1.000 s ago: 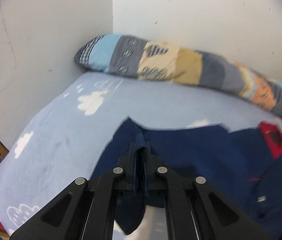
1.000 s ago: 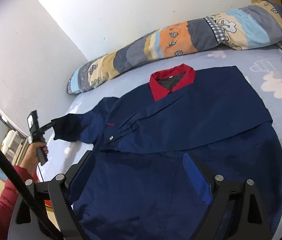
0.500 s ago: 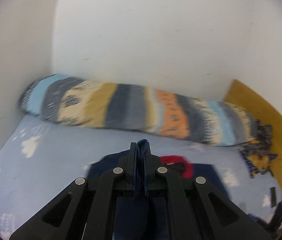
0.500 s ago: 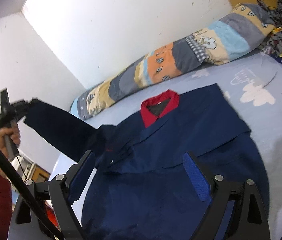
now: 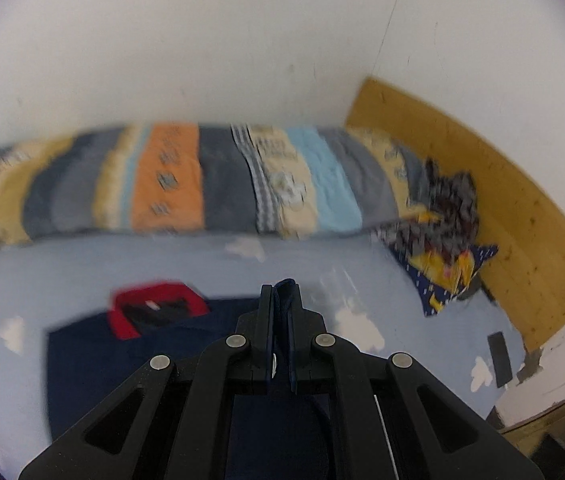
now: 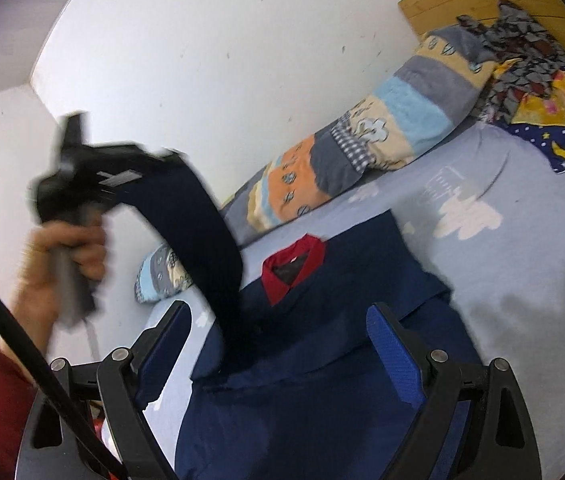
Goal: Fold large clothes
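My left gripper (image 5: pixel 280 292) has its fingers clamped tight on the cuff of the sleeve (image 6: pixel 198 236), a sliver of navy cloth poking out between the tips. From my right-side camera that sleeve arcs up off the bed (image 6: pixel 522 280) in a dark curve, from the jacket's shoulder to my raised left hand (image 6: pixel 62 256), all of it blurred. The navy jacket (image 6: pixel 322 400) itself lies flat on the pale blue cloud-print sheet, its red collar (image 6: pixel 296 258) pointing toward the long patchwork bolster (image 6: pixel 362 148) against the white wall. My right gripper (image 6: pixel 278 352) hangs over the jacket's lower half, blue-padded fingers spread wide with nothing between them, just cloth below. A heap of patterned clothes (image 6: pixel 530 80) sits in the far corner by the wooden headboard (image 5: pixel 482 184), well apart from the jacket.
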A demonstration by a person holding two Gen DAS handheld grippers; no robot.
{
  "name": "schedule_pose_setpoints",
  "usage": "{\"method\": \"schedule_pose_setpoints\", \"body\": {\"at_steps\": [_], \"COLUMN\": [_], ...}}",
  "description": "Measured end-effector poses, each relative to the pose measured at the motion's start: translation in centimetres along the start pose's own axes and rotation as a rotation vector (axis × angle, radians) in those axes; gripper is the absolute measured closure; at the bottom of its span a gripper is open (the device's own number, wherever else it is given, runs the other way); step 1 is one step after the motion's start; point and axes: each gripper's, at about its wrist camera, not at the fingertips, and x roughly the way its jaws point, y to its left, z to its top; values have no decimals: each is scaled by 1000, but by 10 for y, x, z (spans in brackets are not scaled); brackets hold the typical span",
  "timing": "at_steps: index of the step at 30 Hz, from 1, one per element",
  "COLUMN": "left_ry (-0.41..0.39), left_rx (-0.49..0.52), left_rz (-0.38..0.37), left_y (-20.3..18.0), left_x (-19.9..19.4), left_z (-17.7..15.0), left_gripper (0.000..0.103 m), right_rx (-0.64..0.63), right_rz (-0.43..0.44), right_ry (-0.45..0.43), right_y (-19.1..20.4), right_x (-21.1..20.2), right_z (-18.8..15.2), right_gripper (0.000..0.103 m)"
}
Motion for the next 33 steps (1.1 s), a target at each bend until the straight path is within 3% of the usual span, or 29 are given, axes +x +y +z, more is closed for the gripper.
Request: {"method": "schedule_pose_setpoints", "body": {"at_steps": [3, 5, 6, 7, 10, 13, 19, 23, 24, 26, 29, 33], "left_ry": [76, 135, 171, 180, 184, 152, 152, 231, 213, 180, 114, -5], "left_rx": [3, -3, -11, -14, -2, 14, 19, -76, -88, -155, -267, -236], "left_rz": [-5, -13, -14, -7, -39, 1, 290, 467, 502, 513, 478, 426], "left_y": [-5, -4, -4, -1, 8, 38, 164, 262, 282, 307, 325, 301], "left_x": [65, 105, 123, 127, 131, 114, 86, 72, 62, 41, 8, -31], "left_z": [-42, -75, -94, -108, -140, -151, -176, -221, -233, -243, -247, -248], "left_gripper": [95, 67, 32, 26, 25, 24, 24, 24, 22, 17, 18, 18], "right_rx": [12, 22, 26, 31, 34, 21, 70, 103, 100, 85, 54, 0], "right_rz": [-9, -9, -10, -11, -12, -30, -83, -95, -100, -118, -144, -175], "right_ry": [-11, -6, -4, -1, 1, -9, -26, -1, 4, 9, 31, 102], "right_y": [-6, -11, -12, -14, -15, -13, -31, -38, -38, -36, -33, -29], "right_x": [-4, -3, -2, -1, 1, 0, 0, 8, 10, 15, 24, 46], "right_z": [4, 6, 6, 6, 6, 6, 12, 10, 10, 9, 6, -2], "right_gripper": [10, 10, 10, 10, 10, 10, 10, 10, 10, 10, 10, 10]}}
